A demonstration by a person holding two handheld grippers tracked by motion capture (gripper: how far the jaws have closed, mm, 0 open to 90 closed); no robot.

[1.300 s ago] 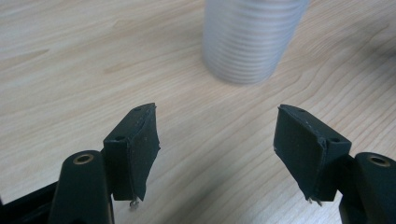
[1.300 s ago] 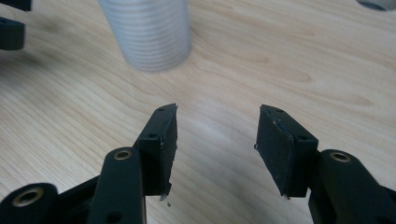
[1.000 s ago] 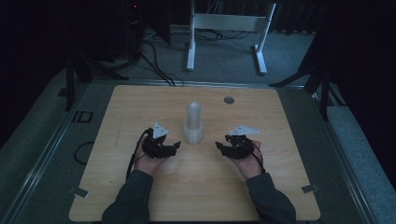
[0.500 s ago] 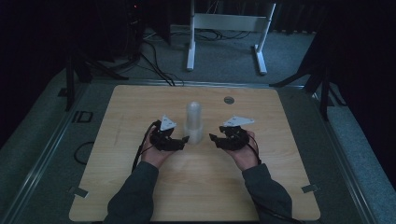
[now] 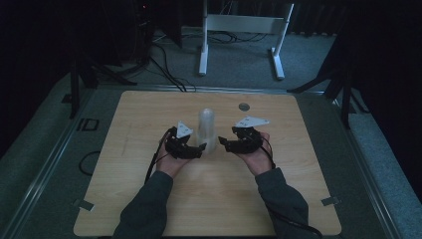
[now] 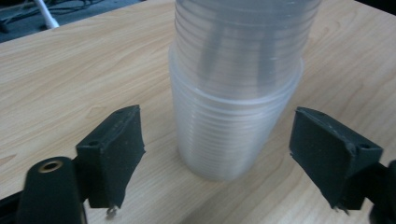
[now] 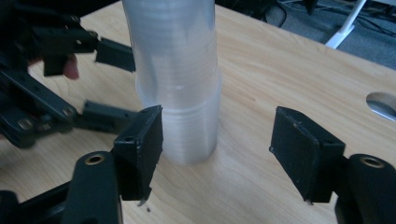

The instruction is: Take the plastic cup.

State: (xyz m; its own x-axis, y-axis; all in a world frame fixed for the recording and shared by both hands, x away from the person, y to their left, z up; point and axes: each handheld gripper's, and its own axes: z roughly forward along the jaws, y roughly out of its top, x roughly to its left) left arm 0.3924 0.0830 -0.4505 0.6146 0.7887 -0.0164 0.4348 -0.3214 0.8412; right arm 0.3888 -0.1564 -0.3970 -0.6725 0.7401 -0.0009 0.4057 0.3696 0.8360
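Near the middle of the high view, a stack of clear plastic cups (image 5: 206, 130) is standing upright on the wooden surface (image 5: 129, 124), mouths down, with the upper cups nested over a wider lower rim. Just left of it in that frame, the left gripper (image 5: 196, 148) is being held low in the person's left hand (image 5: 171, 162), its tips pointing toward the base of the stack; just right of the stack, the right gripper (image 5: 225, 144) is sitting in the right hand (image 5: 254, 157), aimed at the stack from the other side. Both sets of jaws have just been opening and are now standing wide, pressing on nothing. Along the left gripper view, the cups (image 6: 233, 93) are filling the centre and top, and the two black pads are spreading to the lower left and lower right with bare wood showing between each pad and the cup wall. Through the right gripper view, the stack (image 7: 177, 88) is rising at the upper left, the near pad lying just beside its lower rim while the other pad is standing well apart at the right; whether that near pad is touching the plastic I cannot tell. Beyond the stack there, the left gripper (image 7: 109, 84) is showing at the left edge, open around the cups' far side. Toward the top of the high view, a small round metal disc (image 5: 243, 106) is lying on the surface, well apart from the cups.
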